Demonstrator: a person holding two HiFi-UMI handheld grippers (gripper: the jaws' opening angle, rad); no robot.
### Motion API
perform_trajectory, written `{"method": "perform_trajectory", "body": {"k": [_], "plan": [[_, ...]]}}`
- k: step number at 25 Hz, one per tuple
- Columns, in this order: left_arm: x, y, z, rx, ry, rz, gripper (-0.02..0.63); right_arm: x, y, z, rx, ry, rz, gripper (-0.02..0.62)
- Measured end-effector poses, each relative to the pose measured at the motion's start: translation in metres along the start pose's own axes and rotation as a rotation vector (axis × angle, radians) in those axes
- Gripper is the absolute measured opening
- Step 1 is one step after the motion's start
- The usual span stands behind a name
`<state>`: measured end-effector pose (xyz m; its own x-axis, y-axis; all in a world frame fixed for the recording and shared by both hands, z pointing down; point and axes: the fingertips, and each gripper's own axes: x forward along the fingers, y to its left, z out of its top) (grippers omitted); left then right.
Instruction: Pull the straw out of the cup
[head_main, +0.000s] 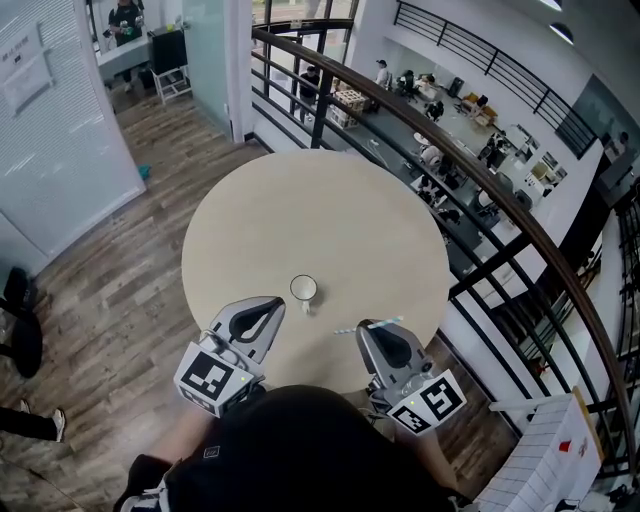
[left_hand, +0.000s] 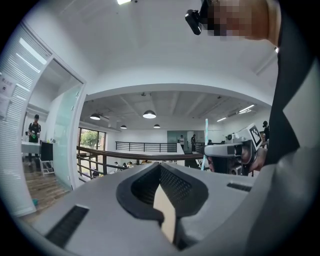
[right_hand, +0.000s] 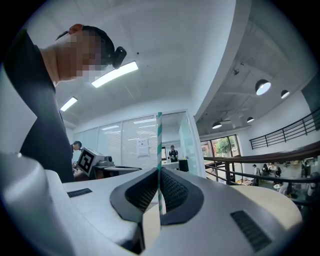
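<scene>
Right of the cup (head_main: 303, 289), the right gripper (head_main: 369, 327) clamps the straw (head_main: 345, 330) crosswise, clear of it; left gripper (head_main: 277, 304) closed, empty.

The straw (right_hand: 159, 150) is white with teal stripes, the cup (head_main: 304, 290) plain white, the table (head_main: 330, 200) pale cream. The left hand-held gripper (head_main: 272, 306) and right hand-held gripper (head_main: 368, 330) are grey with black-and-white marker cubes (head_main: 212, 380).

The cup (head_main: 303, 289) stands on the table (head_main: 320, 210), toward its near edge; the left gripper (head_main: 272, 306) sits just beside it on the near left; the right gripper (head_main: 369, 329) is to its near right. The straw (head_main: 345, 329) lies crosswise between the right gripper's jaws, apart from the cup; a railing (head_main: 290, 38) curves behind the table.
</scene>
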<state>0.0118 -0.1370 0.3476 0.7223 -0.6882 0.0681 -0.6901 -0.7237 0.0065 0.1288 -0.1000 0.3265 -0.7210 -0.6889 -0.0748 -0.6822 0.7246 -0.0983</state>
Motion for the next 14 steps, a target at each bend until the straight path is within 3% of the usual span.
{"method": "perform_trajectory", "body": {"k": [14], "plan": [[0.007,-0.0021,-0.0046,0.0,0.027,-0.026,0.008,0.0052,-0.0079,0.0016,0.008,-0.005,-0.004,0.029]]}}
